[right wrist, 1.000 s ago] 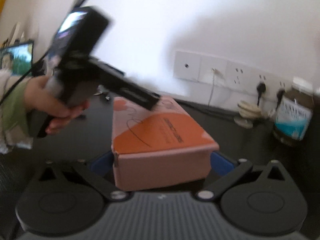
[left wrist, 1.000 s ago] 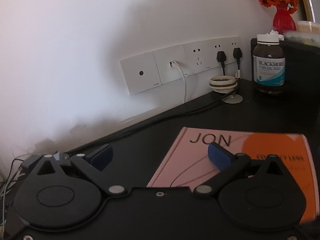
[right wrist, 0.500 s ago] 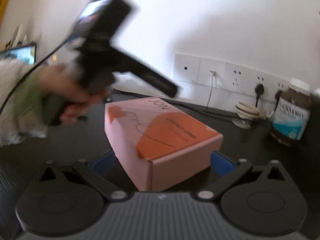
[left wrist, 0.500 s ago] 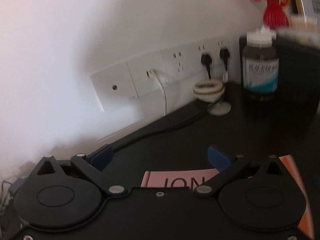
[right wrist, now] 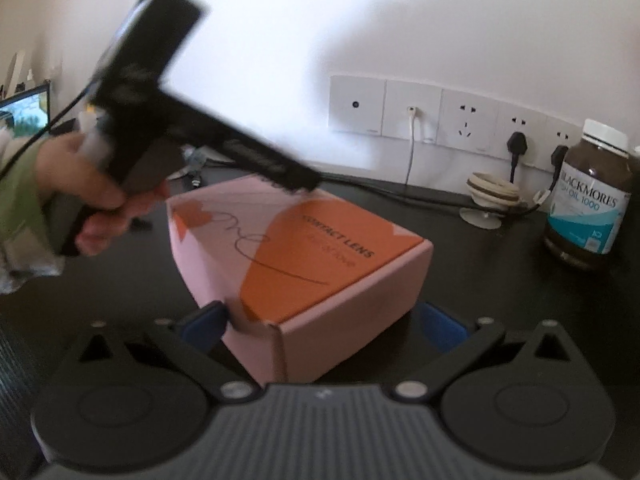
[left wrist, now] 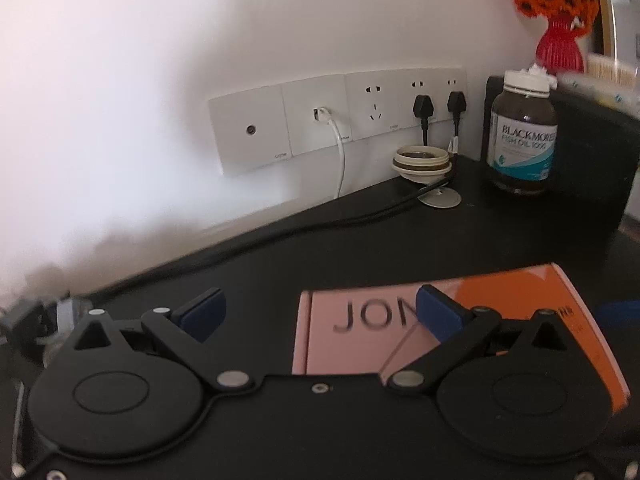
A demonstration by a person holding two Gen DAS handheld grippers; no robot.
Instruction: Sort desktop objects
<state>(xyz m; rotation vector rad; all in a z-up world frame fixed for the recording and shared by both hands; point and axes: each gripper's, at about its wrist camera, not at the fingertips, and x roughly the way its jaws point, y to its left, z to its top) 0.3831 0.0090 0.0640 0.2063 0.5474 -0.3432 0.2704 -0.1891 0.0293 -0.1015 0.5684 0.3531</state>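
The black bench (right wrist: 500, 288) ran back to a white wall with a row of sockets (left wrist: 340, 120). On it sat the box (right wrist: 304, 256), a squat cardboard carton in matt pink and orange with crisp folded edges. It lay corner-first between the blue pads of the right gripper (right wrist: 324, 322), whose jaws stood wide: the left pad touched or nearly touched the box's side, the right pad stood clear of it.

My worry was that closing on a corner, not on flat faces, would spin or skid the light carton on the smooth top.

The left gripper (left wrist: 318, 312) hovered just above the box's far edge at 11 o'clock, equally wide and empty, near enough to knock it.

Well apart at 2 o'clock stood a round brown bottle (right wrist: 588, 196), glossy, with a white cap. Beside it a small cream ring holder (right wrist: 492, 196) trailed black cables (left wrist: 360, 216) that a careless sweep might snag.
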